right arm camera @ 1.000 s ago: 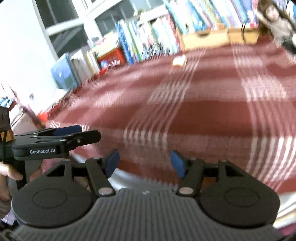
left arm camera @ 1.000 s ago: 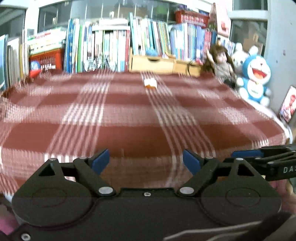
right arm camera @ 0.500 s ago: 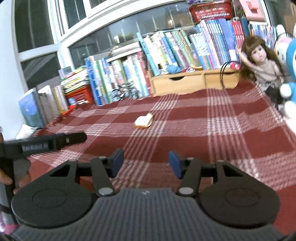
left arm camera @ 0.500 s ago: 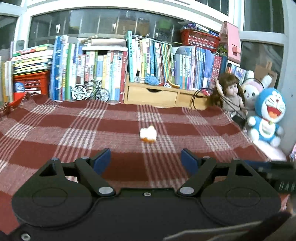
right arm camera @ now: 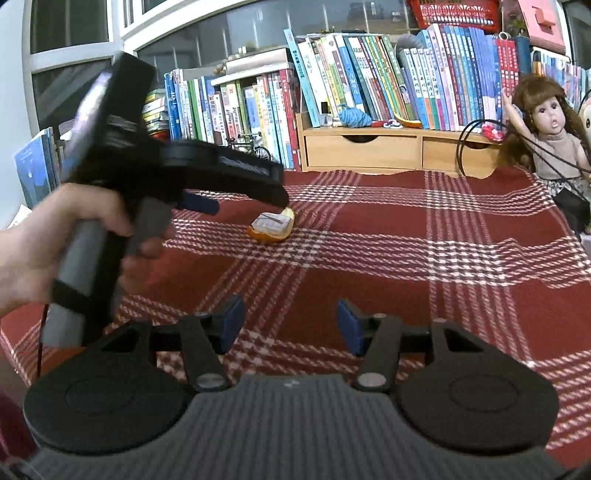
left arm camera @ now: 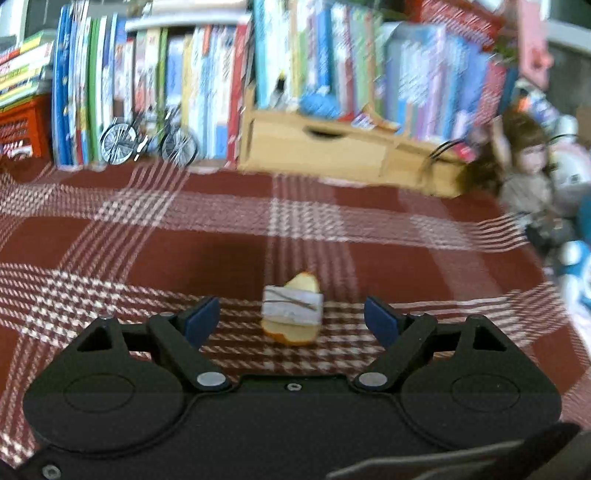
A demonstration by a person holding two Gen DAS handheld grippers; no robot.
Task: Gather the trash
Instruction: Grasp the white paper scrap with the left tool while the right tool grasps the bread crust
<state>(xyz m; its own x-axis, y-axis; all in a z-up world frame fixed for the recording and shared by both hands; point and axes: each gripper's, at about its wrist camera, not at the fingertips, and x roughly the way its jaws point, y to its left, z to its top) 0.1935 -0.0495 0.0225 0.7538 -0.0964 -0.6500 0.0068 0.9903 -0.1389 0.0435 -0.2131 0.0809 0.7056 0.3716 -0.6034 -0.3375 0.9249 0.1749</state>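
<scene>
Blurred books (left arm camera: 332,66) behind orange peel (left arm camera: 291,314)

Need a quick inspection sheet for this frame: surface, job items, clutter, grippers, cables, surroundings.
Surface: red and white plaid cloth, lightly wrinkled.
Job's things: one piece of trash, an orange peel with a white wrapper on top, lying on the cloth.
Clutter: nothing seen on the cloth beyond the trash.
Grippers: left gripper open, jaws either side of the trash, not pressing it; jaws just opened a little. Right gripper open and empty, set back; jaws also just opened.
Cables: black cable looped by the doll.
Surroundings: books, wooden drawer box, miniature bicycle, red basket.
</scene>
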